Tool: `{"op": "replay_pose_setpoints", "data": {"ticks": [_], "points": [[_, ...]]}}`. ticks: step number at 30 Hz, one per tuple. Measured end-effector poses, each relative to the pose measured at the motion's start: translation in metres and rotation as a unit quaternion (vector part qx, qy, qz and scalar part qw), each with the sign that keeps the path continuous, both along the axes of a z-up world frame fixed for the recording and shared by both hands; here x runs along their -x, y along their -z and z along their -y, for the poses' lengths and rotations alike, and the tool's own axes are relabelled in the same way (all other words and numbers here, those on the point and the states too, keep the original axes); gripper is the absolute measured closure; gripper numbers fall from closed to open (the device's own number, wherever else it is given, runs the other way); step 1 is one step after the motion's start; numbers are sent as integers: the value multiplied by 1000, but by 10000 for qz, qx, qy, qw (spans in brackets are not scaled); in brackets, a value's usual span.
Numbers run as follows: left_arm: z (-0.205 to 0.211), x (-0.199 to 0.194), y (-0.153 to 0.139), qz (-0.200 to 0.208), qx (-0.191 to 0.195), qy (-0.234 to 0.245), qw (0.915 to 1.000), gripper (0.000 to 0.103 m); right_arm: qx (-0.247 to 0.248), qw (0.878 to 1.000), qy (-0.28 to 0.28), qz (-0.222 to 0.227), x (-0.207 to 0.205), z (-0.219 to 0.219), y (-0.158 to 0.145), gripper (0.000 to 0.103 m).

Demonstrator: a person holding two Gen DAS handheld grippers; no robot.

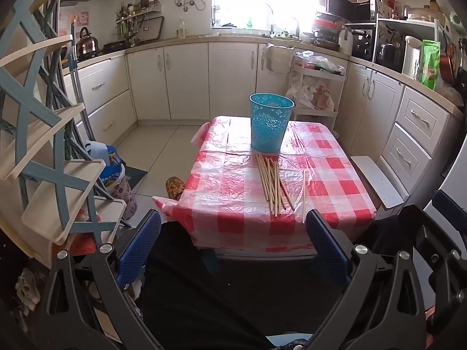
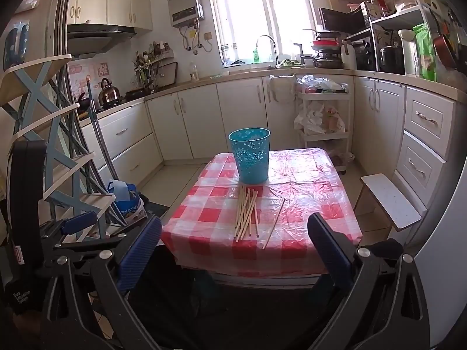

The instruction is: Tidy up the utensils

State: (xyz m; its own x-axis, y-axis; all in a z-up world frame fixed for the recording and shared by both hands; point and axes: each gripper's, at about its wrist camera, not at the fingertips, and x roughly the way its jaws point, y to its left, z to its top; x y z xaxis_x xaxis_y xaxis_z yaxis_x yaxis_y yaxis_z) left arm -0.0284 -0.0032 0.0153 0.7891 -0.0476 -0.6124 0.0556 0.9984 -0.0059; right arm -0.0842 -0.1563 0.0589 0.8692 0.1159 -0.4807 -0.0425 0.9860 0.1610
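Several wooden chopsticks (image 1: 271,182) lie in a loose bundle on the red-and-white checked table (image 1: 221,204), with one chopstick (image 1: 303,195) apart to the right. A turquoise perforated bin (image 1: 271,122) stands upright just behind them. My left gripper (image 1: 233,233) is open and empty, held before the table's near edge. In the right wrist view the bundle (image 2: 247,211), the lone chopstick (image 2: 274,223) and the bin (image 2: 250,155) show on the table (image 2: 204,221). My right gripper (image 2: 235,236) is open and empty, short of the table.
A blue-and-cream shelf rack (image 1: 55,151) stands at the left, with bags (image 1: 112,172) on the floor beside it. A white stool (image 1: 376,180) stands right of the table. A white cart (image 1: 318,87) and kitchen cabinets stand behind.
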Motion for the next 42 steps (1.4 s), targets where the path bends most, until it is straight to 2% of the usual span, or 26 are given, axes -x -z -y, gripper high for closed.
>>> {"op": "replay_pose_setpoints", "data": {"ticks": [42], "points": [[0, 0, 7, -50, 30, -5, 10000, 8, 7, 10000, 0, -17, -2, -5, 4, 7]]}}
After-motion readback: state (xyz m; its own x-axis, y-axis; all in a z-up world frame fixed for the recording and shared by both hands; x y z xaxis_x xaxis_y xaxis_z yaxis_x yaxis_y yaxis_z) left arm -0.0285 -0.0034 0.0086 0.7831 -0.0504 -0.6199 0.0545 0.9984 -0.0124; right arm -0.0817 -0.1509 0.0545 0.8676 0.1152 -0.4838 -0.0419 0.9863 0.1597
